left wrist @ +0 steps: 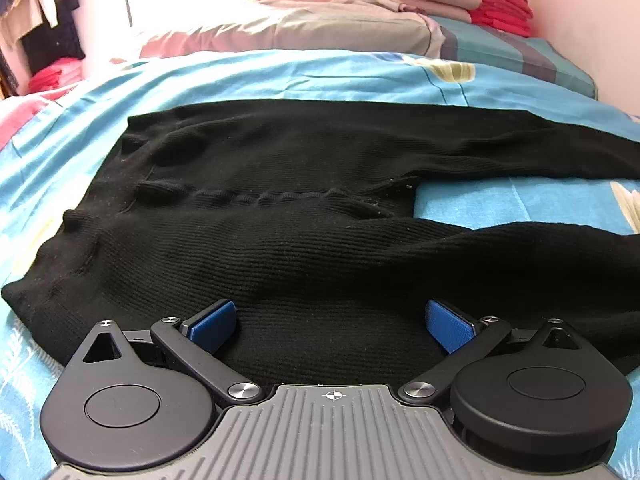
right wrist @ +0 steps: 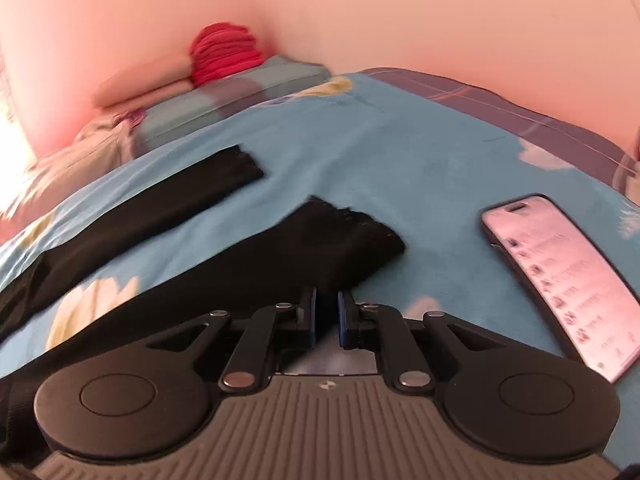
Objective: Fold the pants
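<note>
Black ribbed knit pants (left wrist: 304, 216) lay spread on the blue floral bedsheet (left wrist: 280, 76), filling mid-frame. My left gripper (left wrist: 332, 322) stood spread wide over the near waist area, holding nothing. My right gripper (right wrist: 327, 316) was pressed nearly together at the near leg's cuff (right wrist: 352, 236); I couldn't tell if cloth was pinched. Stretchy knit could slip out mid-fold, or drag the smartphone (right wrist: 560, 280) at lower right.

One pair of black pants (left wrist: 280, 216) with two legs, one phone (right wrist: 560, 280), one stack of red clothes (left wrist: 500, 2), two claws.
</note>
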`<state>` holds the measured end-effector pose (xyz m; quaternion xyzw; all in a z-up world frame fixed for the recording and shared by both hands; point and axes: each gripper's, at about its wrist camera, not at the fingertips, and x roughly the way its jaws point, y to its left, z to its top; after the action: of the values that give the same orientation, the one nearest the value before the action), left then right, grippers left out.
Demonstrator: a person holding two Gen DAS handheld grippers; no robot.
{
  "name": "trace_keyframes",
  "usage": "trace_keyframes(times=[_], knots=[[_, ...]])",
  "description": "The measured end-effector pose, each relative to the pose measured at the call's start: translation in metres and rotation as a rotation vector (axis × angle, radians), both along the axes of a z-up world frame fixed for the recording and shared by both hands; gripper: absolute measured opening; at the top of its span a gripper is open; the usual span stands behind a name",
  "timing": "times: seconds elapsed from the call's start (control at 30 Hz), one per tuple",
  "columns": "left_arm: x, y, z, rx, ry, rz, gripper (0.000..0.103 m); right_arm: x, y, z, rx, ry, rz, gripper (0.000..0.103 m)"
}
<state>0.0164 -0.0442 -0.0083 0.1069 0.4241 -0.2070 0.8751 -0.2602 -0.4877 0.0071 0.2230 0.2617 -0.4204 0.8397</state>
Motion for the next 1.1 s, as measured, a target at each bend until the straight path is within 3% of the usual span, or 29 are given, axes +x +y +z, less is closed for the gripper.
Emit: trace_keyframes(times=[0.07, 0.13, 0.2, 0.27, 0.33, 0.43, 0.53, 0.63, 0.73, 0.83, 0.97, 1.1], knots=[[0.001, 0.000, 0.001, 0.001, 0.003, -0.006, 0.103, -0.003, 0.000, 0.006, -0.005, -0.010, -0.044, 0.016], [0.000, 0.004, 0.003, -0.015, 0.013, -0.010, 0.103, -0.011, -0.002, 0.012, 0.007, -0.038, -0.138, 0.043], [-0.001, 0.008, 0.008, -0.025, 0.018, -0.017, 0.103, -0.005, 0.016, 0.022, -0.089, 0.000, -0.174, 0.044], [-0.004, 0.012, 0.016, -0.037, 0.004, -0.025, 0.103, 0.009, 0.043, 0.028, -0.168, 0.041, -0.059, 0.052], [-0.007, 0.015, 0.025, -0.056, -0.024, -0.032, 0.103, 0.027, 0.069, 0.031, -0.192, 0.050, 0.067, 0.071], [-0.004, 0.016, 0.035, -0.081, -0.060, -0.036, 0.103, 0.049, 0.094, 0.026, -0.141, 0.044, 0.258, 0.075], [0.010, 0.017, 0.025, -0.041, -0.034, -0.004, 0.103, 0.065, 0.097, 0.006, -0.047, 0.119, 0.358, 0.077], [0.022, 0.032, 0.006, 0.011, 0.030, 0.039, 0.103, 0.053, 0.093, 0.001, -0.061, 0.144, 0.327, 0.082], [0.015, 0.052, 0.009, -0.006, 0.007, 0.025, 0.103, 0.040, 0.081, 0.009, -0.026, 0.148, 0.195, 0.084], [0.013, 0.063, 0.024, -0.044, 0.007, 0.023, 0.103, 0.041, 0.078, 0.016, -0.014, 0.122, 0.181, 0.084], [0.020, 0.069, 0.046, -0.099, -0.050, 0.034, 0.103, 0.081, 0.133, 0.038, -0.071, 0.046, 0.401, 0.083], [0.047, 0.065, 0.043, -0.046, -0.092, 0.090, 0.103, 0.136, 0.201, 0.047, -0.083, 0.015, 0.700, 0.083]])
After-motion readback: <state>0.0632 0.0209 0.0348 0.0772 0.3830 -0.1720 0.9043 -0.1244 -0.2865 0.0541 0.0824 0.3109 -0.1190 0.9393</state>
